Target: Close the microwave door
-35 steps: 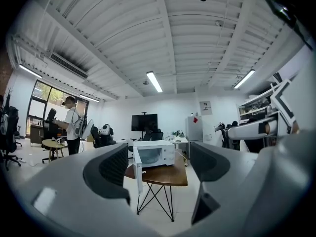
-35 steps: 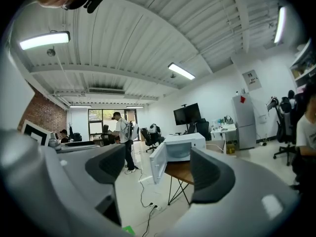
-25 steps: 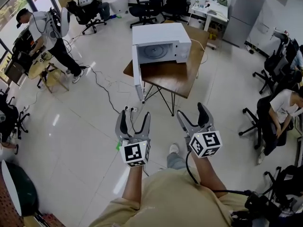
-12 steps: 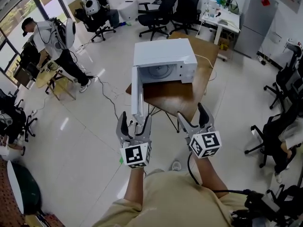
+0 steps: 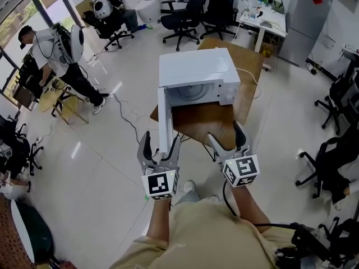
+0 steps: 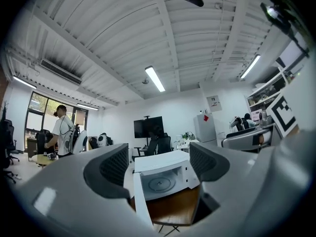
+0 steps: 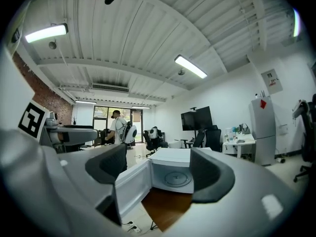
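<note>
A white microwave (image 5: 193, 72) stands on a brown wooden table (image 5: 216, 116). Its door (image 5: 163, 119) hangs wide open toward me, edge-on at the table's left side, and the turntable shows inside. My left gripper (image 5: 159, 143) is open and empty, just short of the door's outer end. My right gripper (image 5: 226, 137) is also open and empty, over the table's near edge. In the left gripper view the microwave (image 6: 165, 174) sits between the jaws, its door (image 6: 140, 209) low in the frame. The right gripper view shows the microwave (image 7: 173, 172) and its door (image 7: 131, 184) ahead.
Black office chairs (image 5: 188, 13) and a white desk (image 5: 263, 18) stand behind the table. A person (image 5: 61, 52) stands at the far left by a small table. Cables (image 5: 126, 114) run across the tiled floor left of the microwave table. More chairs (image 5: 336, 102) line the right side.
Both grippers have moved forward toward the microwave; the open door and table now lie just ahead of the jaws. Both have stayed open.
</note>
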